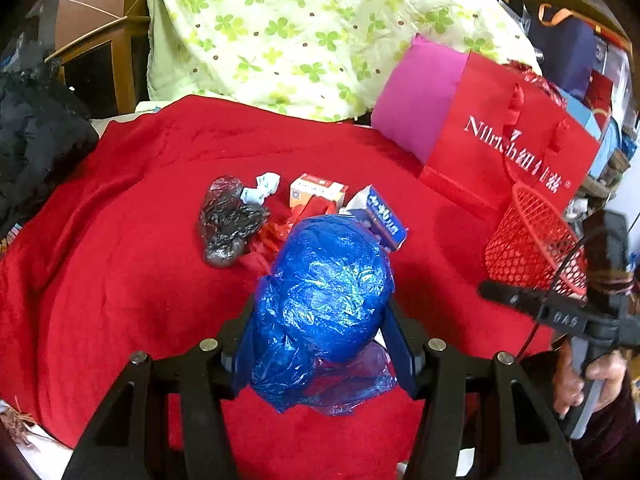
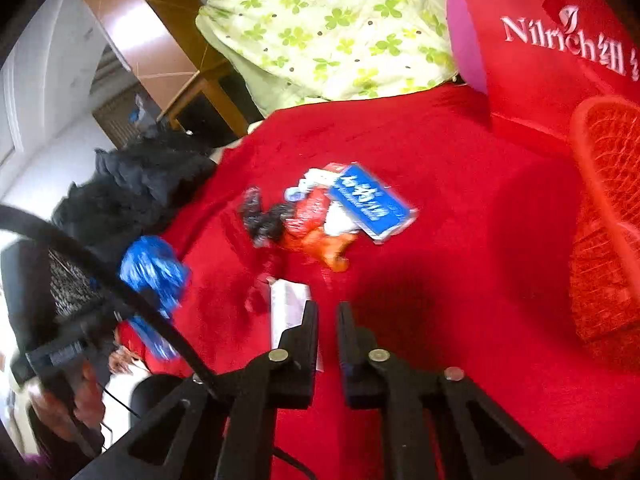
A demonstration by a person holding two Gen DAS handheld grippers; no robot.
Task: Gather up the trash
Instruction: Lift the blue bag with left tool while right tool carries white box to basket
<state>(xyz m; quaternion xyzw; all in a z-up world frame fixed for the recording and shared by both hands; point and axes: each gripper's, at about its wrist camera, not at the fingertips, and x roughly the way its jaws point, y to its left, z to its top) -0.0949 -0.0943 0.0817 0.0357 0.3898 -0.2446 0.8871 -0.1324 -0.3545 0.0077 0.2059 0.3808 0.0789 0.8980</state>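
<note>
Left gripper [image 1: 320, 312]: clamped on the blue plastic bag [image 1: 324, 292], lifted over the red blanket [image 1: 120, 240].
Right gripper [image 2: 328, 320]: pinched together, empty, near the basket [image 2: 608, 216].
Bag feel: light, soft, crinkly and slippery, I'd judge; grip the bunched middle.
Bag axis: long way runs away from the fingers, towards the blanket's middle pile.
</note>
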